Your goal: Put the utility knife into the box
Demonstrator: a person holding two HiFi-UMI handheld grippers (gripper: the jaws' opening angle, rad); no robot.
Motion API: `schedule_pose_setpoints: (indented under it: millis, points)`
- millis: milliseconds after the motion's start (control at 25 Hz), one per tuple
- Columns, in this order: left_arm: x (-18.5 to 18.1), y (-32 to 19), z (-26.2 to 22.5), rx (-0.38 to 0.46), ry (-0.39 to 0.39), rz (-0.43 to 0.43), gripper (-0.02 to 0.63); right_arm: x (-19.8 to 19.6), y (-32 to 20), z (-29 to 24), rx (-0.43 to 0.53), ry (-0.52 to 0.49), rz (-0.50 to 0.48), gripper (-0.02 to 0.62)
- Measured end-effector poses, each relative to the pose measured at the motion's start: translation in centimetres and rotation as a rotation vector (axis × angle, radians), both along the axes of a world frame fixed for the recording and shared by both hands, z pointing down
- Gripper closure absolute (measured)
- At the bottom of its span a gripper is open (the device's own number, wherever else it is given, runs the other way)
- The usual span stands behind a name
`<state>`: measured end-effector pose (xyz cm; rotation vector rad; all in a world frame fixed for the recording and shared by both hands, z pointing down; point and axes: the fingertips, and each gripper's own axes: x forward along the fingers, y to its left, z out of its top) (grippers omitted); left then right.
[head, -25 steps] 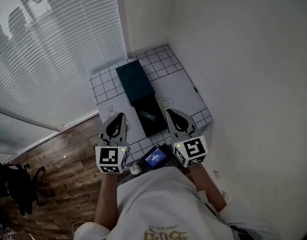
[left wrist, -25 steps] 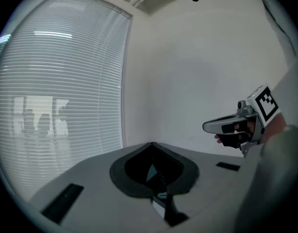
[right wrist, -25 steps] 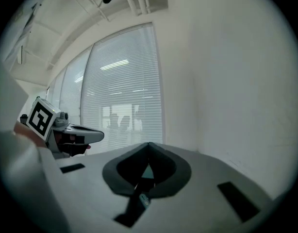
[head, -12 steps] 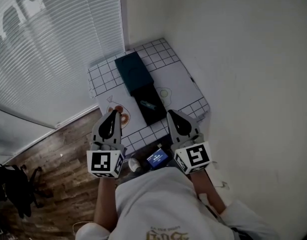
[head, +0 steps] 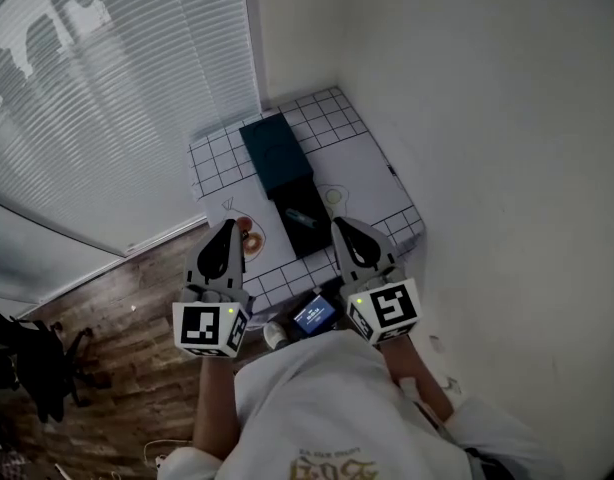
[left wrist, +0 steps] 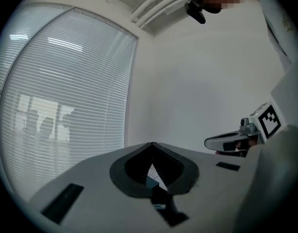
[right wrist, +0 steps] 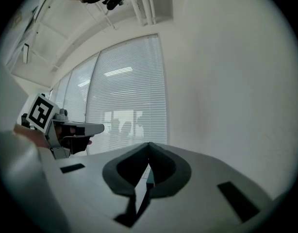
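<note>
Utility knife (head: 300, 215) lies inside the box (head: 277, 158) at frame centre. Left gripper (head: 227, 230) and right gripper (head: 342, 228) hang below it, both closed and empty, probably because the placing is done.

grippers: two, the left gripper (head: 228, 230) and the right gripper (head: 343, 228)
marker cubes (head: 211, 328): two (one on each gripper)
box (head: 283, 176): one
box parts: two, a blue-green part (head: 273, 150) and a black part (head: 311, 238)
utility knife (head: 300, 214): one
table (head: 367, 173): one
small screen (head: 312, 315): one
</note>
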<state>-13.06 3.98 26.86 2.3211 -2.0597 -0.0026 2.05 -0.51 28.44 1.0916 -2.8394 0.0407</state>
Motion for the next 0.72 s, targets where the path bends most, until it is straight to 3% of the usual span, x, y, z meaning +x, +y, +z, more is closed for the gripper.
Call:
schedule_pose_setpoints:
  millis: [720]
  points:
    - [0.3, -1.3, 0.8, -0.013, -0.005, 0.025, 0.598, 0.3, -1.7, 0.3, 0.019, 0.026, 0.004, 0.589]
